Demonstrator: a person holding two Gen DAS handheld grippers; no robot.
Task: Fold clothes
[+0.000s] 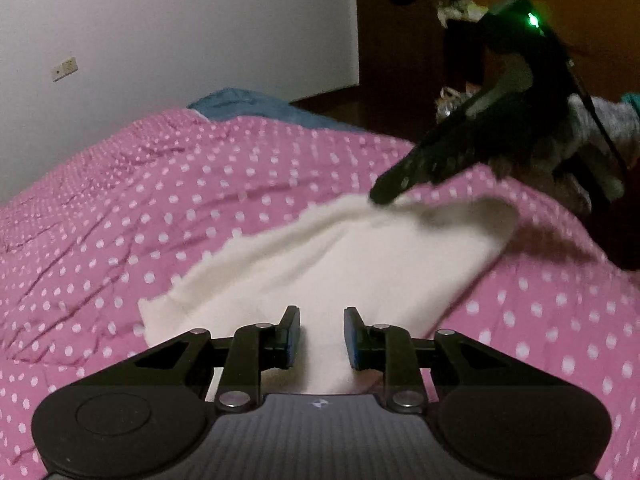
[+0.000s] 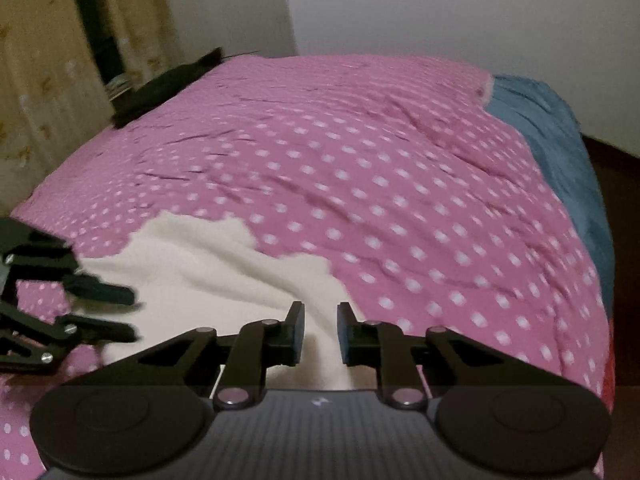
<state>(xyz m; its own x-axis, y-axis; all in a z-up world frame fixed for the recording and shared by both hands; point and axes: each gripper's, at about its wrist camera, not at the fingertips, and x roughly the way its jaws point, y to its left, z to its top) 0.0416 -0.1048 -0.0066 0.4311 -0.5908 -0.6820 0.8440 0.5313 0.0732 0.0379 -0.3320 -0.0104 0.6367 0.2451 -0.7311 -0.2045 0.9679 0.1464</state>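
In the left wrist view, the left gripper sits at six o'clock with its jaws parted by a moderate gap, their blue pads either side of a ridge of the cream garment; whether they actually pinch the cloth I cannot tell. That garment lies rumpled on the pink polka-dot bedspread, spreading from the centre toward two o'clock, where the right gripper touches its far edge, too blurred to read its jaws. A blue blanket shows at twelve o'clock. In the right wrist view, the right gripper at six o'clock also has its jaws apart, a fold of the cream garment rising between them. The left gripper enters at nine o'clock, fingers spread over the cloth's edge. The blue blanket lies at two o'clock.
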